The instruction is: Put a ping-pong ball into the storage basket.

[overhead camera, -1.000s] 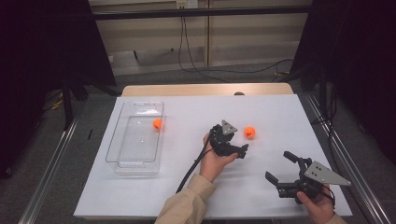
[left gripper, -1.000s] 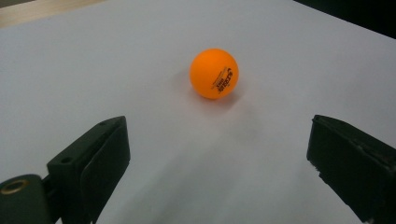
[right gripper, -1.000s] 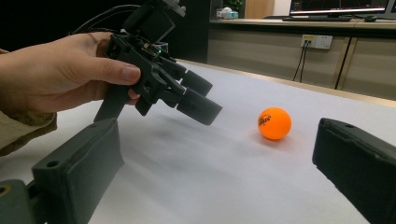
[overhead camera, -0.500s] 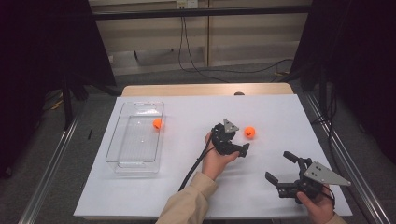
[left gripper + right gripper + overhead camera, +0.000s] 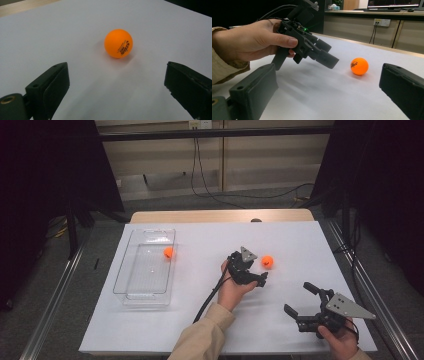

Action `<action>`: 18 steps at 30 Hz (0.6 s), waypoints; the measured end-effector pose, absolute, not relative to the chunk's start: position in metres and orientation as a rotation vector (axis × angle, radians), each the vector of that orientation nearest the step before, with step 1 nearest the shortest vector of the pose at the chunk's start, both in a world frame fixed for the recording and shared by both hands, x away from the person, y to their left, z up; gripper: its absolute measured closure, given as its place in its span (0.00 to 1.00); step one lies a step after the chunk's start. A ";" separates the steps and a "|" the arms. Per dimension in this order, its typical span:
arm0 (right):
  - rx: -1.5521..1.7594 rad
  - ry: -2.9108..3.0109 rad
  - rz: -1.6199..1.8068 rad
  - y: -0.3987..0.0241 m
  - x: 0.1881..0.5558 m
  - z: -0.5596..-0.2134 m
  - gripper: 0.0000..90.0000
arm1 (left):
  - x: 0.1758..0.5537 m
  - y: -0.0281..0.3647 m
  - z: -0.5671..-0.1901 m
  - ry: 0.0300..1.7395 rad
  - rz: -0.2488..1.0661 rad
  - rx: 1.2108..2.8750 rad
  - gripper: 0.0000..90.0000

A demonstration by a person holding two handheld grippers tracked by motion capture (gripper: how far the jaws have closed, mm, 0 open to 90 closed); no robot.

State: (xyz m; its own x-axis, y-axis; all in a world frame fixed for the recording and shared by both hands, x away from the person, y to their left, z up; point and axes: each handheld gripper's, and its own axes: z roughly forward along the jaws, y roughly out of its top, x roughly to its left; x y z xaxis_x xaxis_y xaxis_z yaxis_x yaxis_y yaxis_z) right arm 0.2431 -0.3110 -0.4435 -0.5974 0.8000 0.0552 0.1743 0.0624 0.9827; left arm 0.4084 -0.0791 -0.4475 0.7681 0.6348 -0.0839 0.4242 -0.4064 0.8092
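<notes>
An orange ball [image 5: 267, 261] lies on the white table, right of centre. My left gripper [image 5: 257, 270] hovers just left of it, pointing at it with its jaws open. In the left gripper view the ball [image 5: 118, 43] sits a little ahead of the open gripper [image 5: 117, 85], with nothing between the jaws. My right gripper [image 5: 299, 299] stands open near the front right, empty. In its own view the right gripper [image 5: 328, 90] faces the ball [image 5: 359, 66] and the hand-held left gripper [image 5: 322, 56]. A second orange ball [image 5: 169, 252] lies inside the clear tray [image 5: 125, 285].
The clear tray stands on the left side of the white table top [image 5: 165, 330]. A black cable [image 5: 210, 295] trails from the left gripper along the forearm. Metal rails [image 5: 55, 305] run along both sides of the table.
The left gripper has edged slightly to the right, toward the loose ball. The right gripper and both balls have stayed in place.
</notes>
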 end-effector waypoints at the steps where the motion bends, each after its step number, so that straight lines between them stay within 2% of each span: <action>1: 0.968 1.828 1.571 -0.311 0.243 -0.443 0.01 | 0.409 -0.080 -0.447 0.792 0.296 2.060 0.07; 18: 0.970 1.825 1.574 -0.311 0.243 -0.443 0.01 | 0.413 -0.088 -0.446 0.798 0.284 2.058 0.07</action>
